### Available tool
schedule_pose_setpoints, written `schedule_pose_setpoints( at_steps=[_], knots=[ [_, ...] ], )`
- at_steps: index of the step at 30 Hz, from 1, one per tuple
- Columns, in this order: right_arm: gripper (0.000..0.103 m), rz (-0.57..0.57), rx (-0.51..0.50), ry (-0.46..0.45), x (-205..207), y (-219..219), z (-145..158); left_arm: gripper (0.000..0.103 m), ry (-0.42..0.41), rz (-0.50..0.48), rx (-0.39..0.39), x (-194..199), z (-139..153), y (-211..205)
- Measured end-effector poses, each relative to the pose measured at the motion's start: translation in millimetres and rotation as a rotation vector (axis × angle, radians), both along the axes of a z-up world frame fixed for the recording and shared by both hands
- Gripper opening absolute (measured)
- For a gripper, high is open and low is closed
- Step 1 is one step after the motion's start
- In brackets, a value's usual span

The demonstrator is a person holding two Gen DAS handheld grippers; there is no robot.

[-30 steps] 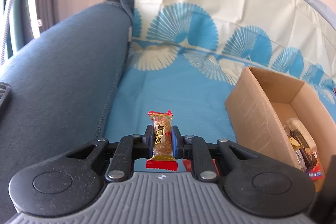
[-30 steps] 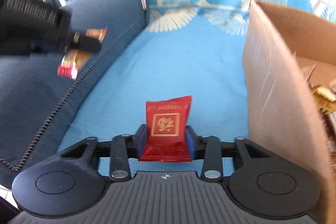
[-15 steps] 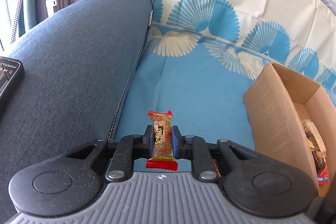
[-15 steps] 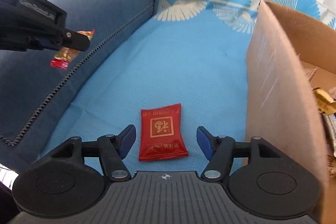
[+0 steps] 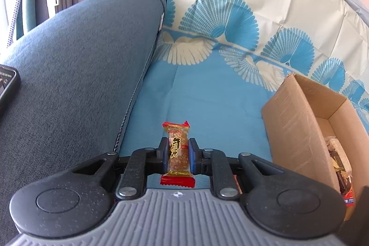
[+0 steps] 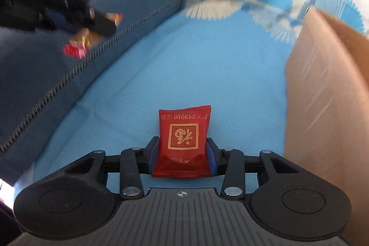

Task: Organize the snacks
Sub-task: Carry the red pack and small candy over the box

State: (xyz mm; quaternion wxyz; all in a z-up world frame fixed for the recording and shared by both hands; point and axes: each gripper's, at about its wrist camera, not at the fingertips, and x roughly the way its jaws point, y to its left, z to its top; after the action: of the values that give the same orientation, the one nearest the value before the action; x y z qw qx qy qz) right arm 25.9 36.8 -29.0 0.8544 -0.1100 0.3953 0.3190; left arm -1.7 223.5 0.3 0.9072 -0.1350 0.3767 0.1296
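Observation:
My left gripper point(image 5: 177, 155) is shut on a peanut candy bar point(image 5: 177, 137) in a clear wrapper with red ends, held upright above the blue cloth. The right wrist view shows that gripper point(image 6: 101, 24) and its bar point(image 6: 80, 43) blurred at the upper left, over the sofa arm. My right gripper point(image 6: 183, 153) has its jaws closing on a flat red packet point(image 6: 183, 133) with gold print. Both blue pads touch the packet's sides. The packet stands just left of the cardboard box point(image 6: 322, 96).
The open cardboard box point(image 5: 293, 121) sits on the right of the blue patterned cloth point(image 5: 207, 96) and holds several wrapped snacks point(image 5: 339, 165). A dark blue sofa arm point(image 5: 80, 61) rises on the left, with a phone point(image 5: 7, 84) lying on it.
My right gripper opened with the red packet lying flat on the cloth, then closed on it again, and the packet stands upright. The left gripper still holds its bar.

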Motion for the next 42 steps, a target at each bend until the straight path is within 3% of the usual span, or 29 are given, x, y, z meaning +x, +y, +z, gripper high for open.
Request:
schedule_pose_setpoints(
  at_steps=[9,15,42],
  knots=[
    [0.043,-0.056,0.163,-0.159,-5,-39,63,0.018,-0.059,0.019,-0.007,-7,24,-11],
    [0.043,-0.089,0.193,-0.200,-4,-67,86,0.018,-0.085,-0.016,0.011,-5,36,-31],
    [0.044,-0.254,0.226,-0.272,18,-178,105,0.019,-0.135,-0.130,-0.012,24,38,-105]
  ],
)
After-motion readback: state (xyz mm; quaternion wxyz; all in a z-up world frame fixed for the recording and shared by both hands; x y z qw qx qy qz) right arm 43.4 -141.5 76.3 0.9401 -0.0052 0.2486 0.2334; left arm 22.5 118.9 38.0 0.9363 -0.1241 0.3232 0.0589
